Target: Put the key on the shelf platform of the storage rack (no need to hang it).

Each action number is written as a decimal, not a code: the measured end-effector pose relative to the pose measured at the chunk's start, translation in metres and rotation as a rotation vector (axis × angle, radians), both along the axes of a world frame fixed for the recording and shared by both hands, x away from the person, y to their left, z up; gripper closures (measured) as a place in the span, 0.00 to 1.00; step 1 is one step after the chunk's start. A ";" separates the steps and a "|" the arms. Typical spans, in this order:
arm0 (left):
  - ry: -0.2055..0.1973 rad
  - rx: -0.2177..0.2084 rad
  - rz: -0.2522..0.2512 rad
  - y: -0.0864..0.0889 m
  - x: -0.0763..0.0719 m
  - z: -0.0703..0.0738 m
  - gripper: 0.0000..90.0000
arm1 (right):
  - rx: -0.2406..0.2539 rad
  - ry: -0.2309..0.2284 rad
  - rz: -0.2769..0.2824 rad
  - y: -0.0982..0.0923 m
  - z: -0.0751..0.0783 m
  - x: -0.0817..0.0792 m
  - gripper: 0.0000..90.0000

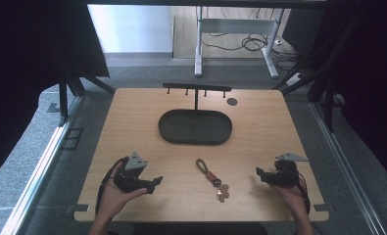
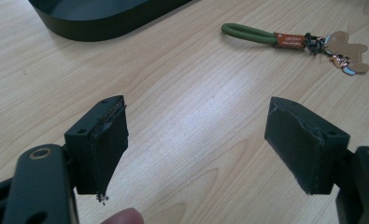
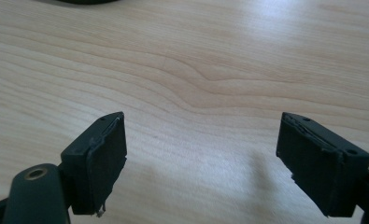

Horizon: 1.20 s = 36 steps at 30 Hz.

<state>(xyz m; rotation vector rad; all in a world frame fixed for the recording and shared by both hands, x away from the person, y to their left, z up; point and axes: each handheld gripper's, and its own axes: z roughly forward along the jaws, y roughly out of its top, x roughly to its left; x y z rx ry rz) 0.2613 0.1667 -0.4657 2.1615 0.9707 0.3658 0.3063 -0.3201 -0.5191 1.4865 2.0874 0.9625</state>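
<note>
Both black two-jaw grippers, left [image 1: 154, 182] and right [image 1: 260, 173], rest low in upturned hands, jaws wide apart and empty, flanking the green-looped keychain [image 1: 211, 178] on the wooden table [image 1: 259, 127].

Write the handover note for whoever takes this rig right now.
Left gripper: open, empty, low over the table, pointing toward the keychain.
Right gripper: open, empty, right of the keychain.
Keychain lies flat on the table between the two grippers, apart from both, nearer the person than the tray.
The rack stands behind the tray.
Done: nothing picked up yet.
Left: probably grasp the keychain; nothing has been moved.
</note>
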 end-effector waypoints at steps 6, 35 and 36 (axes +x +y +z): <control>-0.028 -0.002 0.010 0.004 -0.006 0.007 0.24 | -0.014 0.011 0.049 -0.003 0.006 -0.011 0.20; -0.021 -0.021 0.021 0.008 -0.006 0.002 0.24 | -0.001 -0.077 0.186 0.016 0.020 -0.011 0.32; -0.024 -0.022 0.022 0.007 -0.007 0.003 0.24 | 0.002 -0.078 0.186 0.016 0.022 -0.013 0.33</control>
